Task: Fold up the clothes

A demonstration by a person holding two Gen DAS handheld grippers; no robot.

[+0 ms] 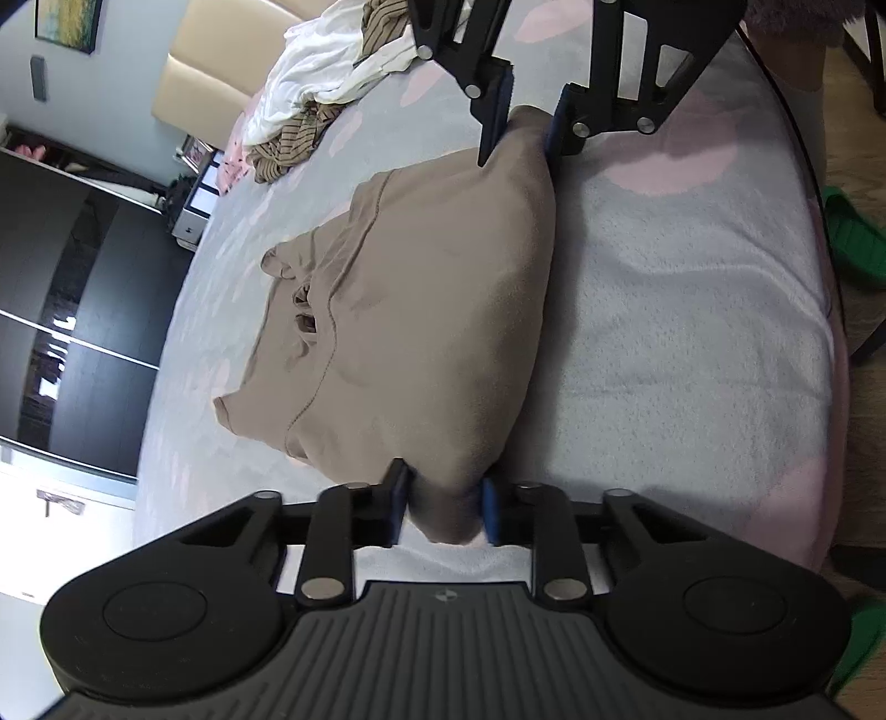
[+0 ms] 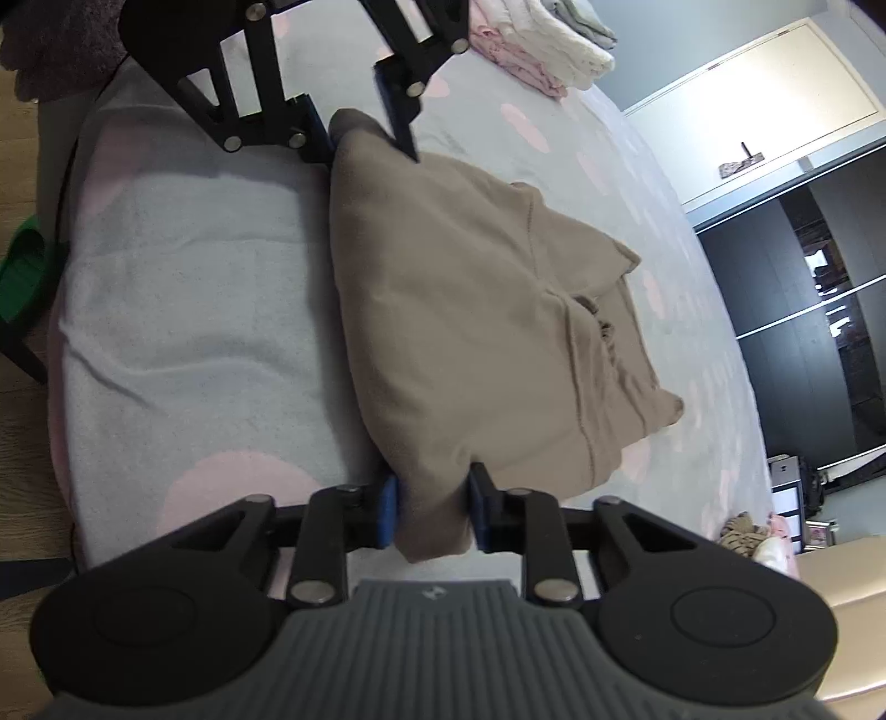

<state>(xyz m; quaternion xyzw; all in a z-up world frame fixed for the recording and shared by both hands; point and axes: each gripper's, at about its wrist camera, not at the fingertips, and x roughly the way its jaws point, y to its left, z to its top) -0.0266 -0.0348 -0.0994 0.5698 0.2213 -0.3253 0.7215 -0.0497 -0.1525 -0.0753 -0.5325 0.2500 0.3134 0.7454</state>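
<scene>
I hold a two-finger tool in each hand over a bed (image 1: 692,310) covered in a pale grey blanket with pink spots. A tan garment (image 1: 421,310), already partly folded, lies in the middle of the bed with its folded edge toward me. My left gripper (image 1: 443,507) has its jaws pinching one corner of that folded edge, the cloth bunched between the blue pads. My right gripper (image 2: 432,512) has its jaws pinching the other corner the same way. No earlier picture is given, so I judge only from this. The risks I see: each bite takes a thick wad of several layers, and an inner layer could slip out when I lift, leaving the fold lopsided. If my two hands rise unevenly, the edge could twist. The loose flap at the far side may drag or unfold. A heap of unfolded clothes (image 1: 326,83) sits well apart at the head of the bed, and a folded stack (image 2: 542,50) sits on the other side.
</scene>
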